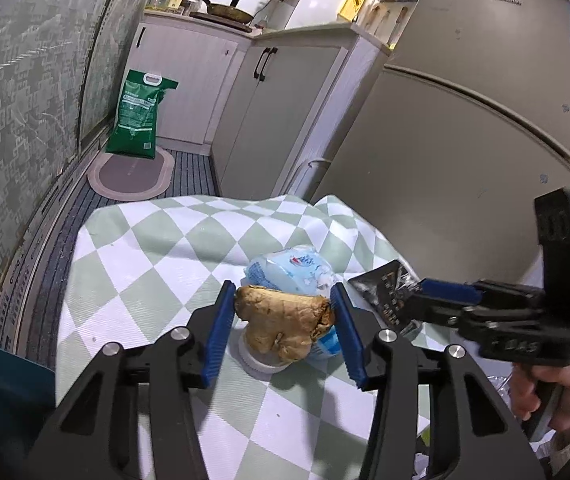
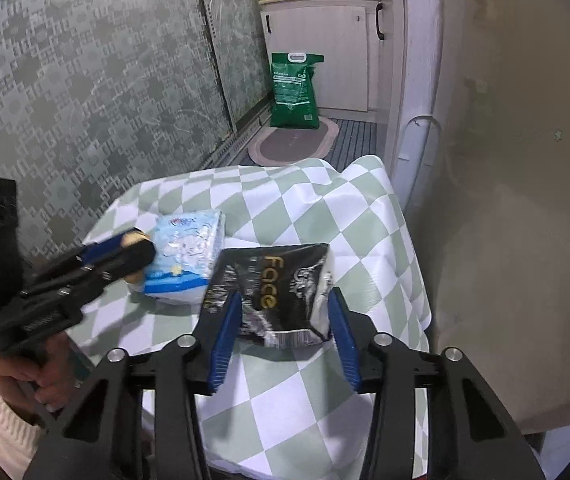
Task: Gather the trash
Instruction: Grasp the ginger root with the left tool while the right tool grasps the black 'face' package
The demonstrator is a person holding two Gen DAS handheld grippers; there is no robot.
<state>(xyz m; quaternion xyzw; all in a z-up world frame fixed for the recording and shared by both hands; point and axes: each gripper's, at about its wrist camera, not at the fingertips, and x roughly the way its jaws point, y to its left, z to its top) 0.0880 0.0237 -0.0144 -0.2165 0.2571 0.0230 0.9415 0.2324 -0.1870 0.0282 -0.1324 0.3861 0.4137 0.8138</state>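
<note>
Though half behind ginger (image 1: 285, 326), crushed bottle (image 1: 291, 274) (label unreadable).

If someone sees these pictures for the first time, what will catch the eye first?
Most striking is the brown lump of ginger between the blue pads of the left gripper, in front of a crumpled pale blue wrapper. Next is the black packet marked "Face" between the pads of the right gripper. Both lie on the green-and-white checked cloth.
</note>
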